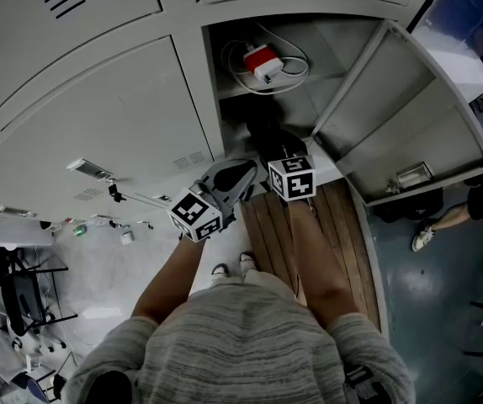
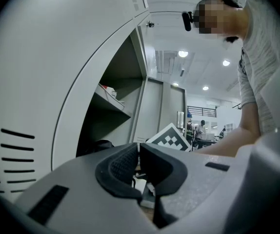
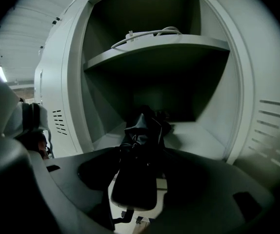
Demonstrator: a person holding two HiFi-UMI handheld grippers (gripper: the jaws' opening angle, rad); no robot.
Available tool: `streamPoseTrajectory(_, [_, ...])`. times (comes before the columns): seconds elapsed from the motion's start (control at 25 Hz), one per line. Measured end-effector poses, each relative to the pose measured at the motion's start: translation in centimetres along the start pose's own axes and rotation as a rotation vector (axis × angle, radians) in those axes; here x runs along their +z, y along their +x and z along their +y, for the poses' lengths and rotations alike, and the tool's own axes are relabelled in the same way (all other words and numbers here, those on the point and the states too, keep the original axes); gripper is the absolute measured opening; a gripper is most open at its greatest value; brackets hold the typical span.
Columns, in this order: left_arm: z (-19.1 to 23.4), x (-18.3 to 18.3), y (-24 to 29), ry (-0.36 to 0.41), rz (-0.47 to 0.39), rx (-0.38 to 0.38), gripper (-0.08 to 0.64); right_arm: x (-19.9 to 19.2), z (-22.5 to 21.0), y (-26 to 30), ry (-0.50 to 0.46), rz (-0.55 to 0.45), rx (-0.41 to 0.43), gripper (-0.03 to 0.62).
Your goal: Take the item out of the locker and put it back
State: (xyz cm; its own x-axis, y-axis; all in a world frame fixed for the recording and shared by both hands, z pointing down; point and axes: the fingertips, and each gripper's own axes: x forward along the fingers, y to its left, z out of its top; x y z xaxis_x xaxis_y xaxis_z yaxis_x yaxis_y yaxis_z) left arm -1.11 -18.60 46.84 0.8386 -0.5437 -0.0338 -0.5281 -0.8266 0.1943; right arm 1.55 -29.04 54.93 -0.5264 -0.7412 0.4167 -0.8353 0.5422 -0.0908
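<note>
Left hand-held gripper (image 2: 137,162): jaws together, empty, just outside the locker (image 1: 211,82) frame. Right hand-held gripper (image 3: 154,173): jaws apart either side of the black bag (image 3: 142,130), apparently not pinching it. The bag sits on the lower floor near the front lip, under the shelf (image 3: 154,50). Door (image 1: 410,108) swung wide.

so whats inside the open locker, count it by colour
red and white plastic charger block with its white cable, upper shelf: 1
black fabric bag, lower compartment: 1
total: 2
</note>
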Motion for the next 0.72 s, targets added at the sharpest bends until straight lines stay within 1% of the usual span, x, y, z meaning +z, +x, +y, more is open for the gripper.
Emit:
streamPoseTrajectory(0.24, [-0.3,0.2,-0.4,0.001,-0.006,-0.005,0.009,1.1,0.4,-2.4,0.016,-0.054,0.003,0.264])
streamPoseTrajectory(0.4, [-0.8,0.6,-0.7,0.005,-0.011,-0.012,0.009,2.2,1.2,-4.5,0.021,-0.116,0.008,0.264])
streamPoseTrajectory(0.72, [-1.7,1.8,-1.4,0.012,-0.037,-0.023,0.009,4.8,3.6,-9.5,-0.009,-0.231,0.028,0.264])
